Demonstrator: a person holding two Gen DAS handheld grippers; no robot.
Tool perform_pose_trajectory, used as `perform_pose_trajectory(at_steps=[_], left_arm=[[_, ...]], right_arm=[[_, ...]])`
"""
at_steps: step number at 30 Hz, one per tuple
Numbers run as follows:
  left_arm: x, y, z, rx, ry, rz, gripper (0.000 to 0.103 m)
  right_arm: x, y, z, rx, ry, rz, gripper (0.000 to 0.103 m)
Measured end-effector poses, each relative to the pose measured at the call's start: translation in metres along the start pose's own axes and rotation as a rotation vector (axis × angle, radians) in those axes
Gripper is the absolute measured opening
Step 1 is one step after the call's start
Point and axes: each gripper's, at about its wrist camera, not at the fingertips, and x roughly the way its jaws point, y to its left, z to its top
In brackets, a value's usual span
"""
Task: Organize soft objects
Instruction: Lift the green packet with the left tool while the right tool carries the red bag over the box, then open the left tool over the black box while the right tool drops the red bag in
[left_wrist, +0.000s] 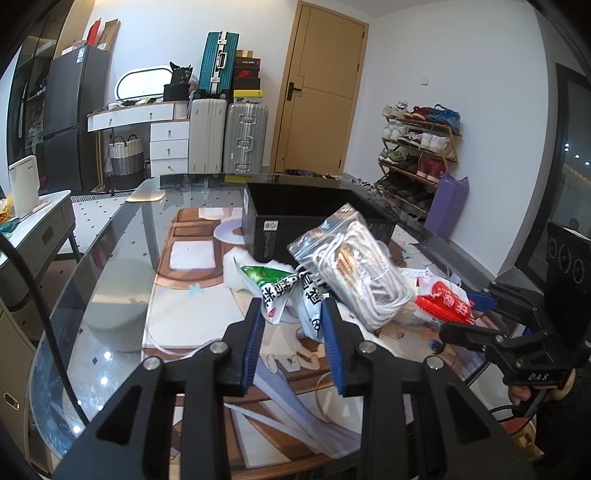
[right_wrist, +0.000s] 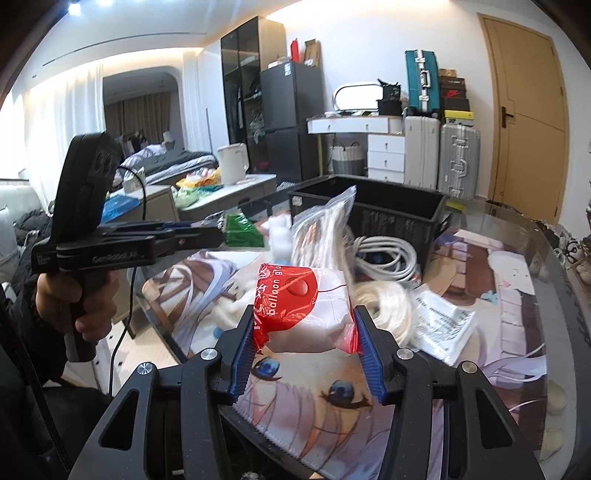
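My left gripper (left_wrist: 293, 314) is shut on a green-and-white printed packet (left_wrist: 282, 286) and holds it above the table. My right gripper (right_wrist: 304, 325) is shut on a red-and-white balloon glue bag (right_wrist: 306, 306), lifted off the mat; the bag also shows in the left wrist view (left_wrist: 445, 301). A clear zip bag of white cord (left_wrist: 356, 269) leans against an open black box (left_wrist: 314, 212). Loose white cord coils (right_wrist: 384, 254) and white fluff (right_wrist: 279, 232) lie beside the box (right_wrist: 388, 214).
A glass table (left_wrist: 110, 266) carries an anime-print mat (right_wrist: 332, 398). A white paper packet (right_wrist: 443, 325) lies right of the red bag. Suitcases (left_wrist: 229, 136), a drawer unit and a shoe rack (left_wrist: 417, 155) stand beyond the table.
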Motion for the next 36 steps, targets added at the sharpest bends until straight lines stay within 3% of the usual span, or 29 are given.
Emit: perform_pose_trajectory(at_steps=[15,36], left_arm=[[-0.018,-0.006,0.03,0.02,-0.079,0.009,0.03],[0.023,0.002,0.085,0.009,-0.101,0.039,0.03]], right_arm=[[-0.022,-0.026,0.028,0.054,-0.071,-0.117,0.051],[-0.001,-0.065,0.088,0.104,-0.074,-0.115,0.051]])
